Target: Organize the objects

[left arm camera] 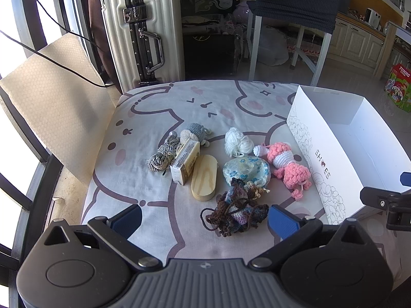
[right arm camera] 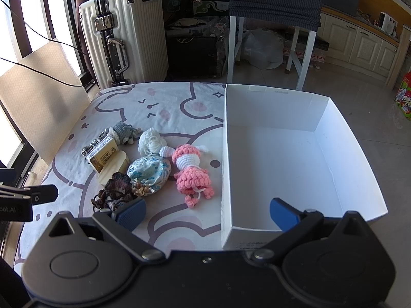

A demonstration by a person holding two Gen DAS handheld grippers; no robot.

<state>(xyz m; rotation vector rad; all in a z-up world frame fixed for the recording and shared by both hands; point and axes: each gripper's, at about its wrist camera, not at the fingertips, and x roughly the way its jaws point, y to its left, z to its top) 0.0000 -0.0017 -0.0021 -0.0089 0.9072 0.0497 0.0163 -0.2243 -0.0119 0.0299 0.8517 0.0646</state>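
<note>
Small objects lie grouped on a cartoon-print cloth: a dark brown-purple crochet piece [left arm camera: 235, 211] [right arm camera: 115, 192], a blue floral pouch [left arm camera: 246, 170] [right arm camera: 150, 170], a pink crochet doll [left arm camera: 285, 163] [right arm camera: 191, 169], white yarn [left arm camera: 239, 141] [right arm camera: 151, 140], a wooden oval block [left arm camera: 204, 177], a small card box [left arm camera: 185, 163], a grey cord [left arm camera: 163, 157] and a grey crochet toy [left arm camera: 194, 133]. An empty white shoe box [left arm camera: 316, 164] [right arm camera: 290, 159] stands to their right. My left gripper [left arm camera: 204, 220] is open, just before the dark crochet piece. My right gripper [right arm camera: 208, 214] is open, straddling the box's near left corner.
A white suitcase [left arm camera: 141, 33] [right arm camera: 120, 33] stands behind the table. A white-legged table with dark cloth [right arm camera: 274, 2] stands behind too. A beige cushioned chair back [left arm camera: 54, 97] is at the left by the window. Tiled floor lies to the right.
</note>
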